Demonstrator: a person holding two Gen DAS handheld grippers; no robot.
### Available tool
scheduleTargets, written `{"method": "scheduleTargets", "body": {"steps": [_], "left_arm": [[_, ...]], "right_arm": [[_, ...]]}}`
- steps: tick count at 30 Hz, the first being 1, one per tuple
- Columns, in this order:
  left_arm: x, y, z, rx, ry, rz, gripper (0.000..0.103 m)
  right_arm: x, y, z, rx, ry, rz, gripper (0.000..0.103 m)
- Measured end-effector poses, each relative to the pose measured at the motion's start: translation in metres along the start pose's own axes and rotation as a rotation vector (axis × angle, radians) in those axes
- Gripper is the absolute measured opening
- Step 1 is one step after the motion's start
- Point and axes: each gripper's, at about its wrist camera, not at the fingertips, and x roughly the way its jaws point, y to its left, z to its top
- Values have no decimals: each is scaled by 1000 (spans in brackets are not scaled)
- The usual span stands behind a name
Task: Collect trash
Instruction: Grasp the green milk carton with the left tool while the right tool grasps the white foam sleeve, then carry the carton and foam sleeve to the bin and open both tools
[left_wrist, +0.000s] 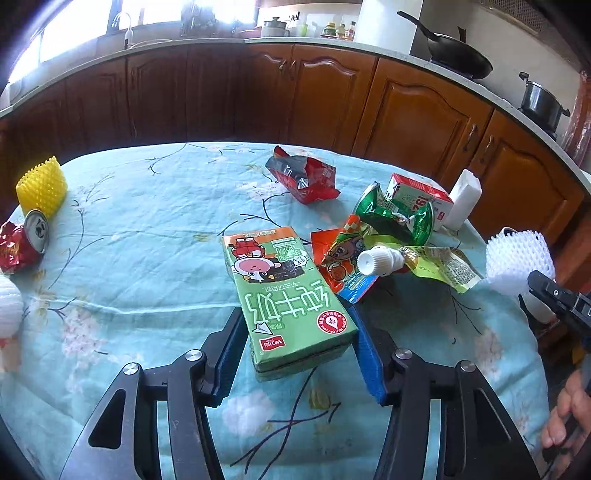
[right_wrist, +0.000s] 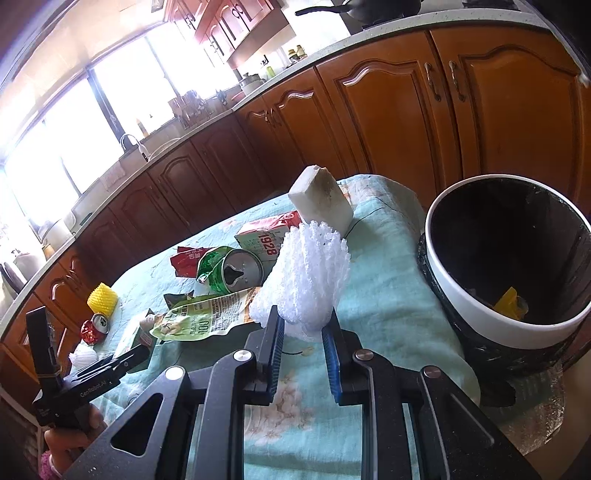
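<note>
Trash wrappers (left_wrist: 354, 266) crowding milk carton (left_wrist: 288, 295) (lying flat), bin (right_wrist: 506, 266) beside table (right_wrist: 388, 295)

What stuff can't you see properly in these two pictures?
- Bin: right wrist view, its bottom is dark; only a yellow scrap shows.
- Green milk carton: left wrist view, whether the left claw pads touch it can't be told.
- White foam net: right wrist view, its base sits hidden in the right claw.
- Crushed red can: left wrist view, blurred near the edge.
</note>
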Motion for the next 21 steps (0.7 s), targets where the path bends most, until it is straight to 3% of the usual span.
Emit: {"method": "scheduleTargets", "body": {"steps": [6, 11, 21], "left_arm": [[-41, -14, 0, 39, -78, -45, 53], [-62, -49, 4, 108, -121, -113, 53], [-41, -125, 4, 225, -86, -261, 53]], "right_arm": [[-15, -11, -4, 19, -15, -2, 21], [-33, -23, -3, 38, -46, -12, 21], [-62, -62, -1, 91, -91, -77, 21]]}}
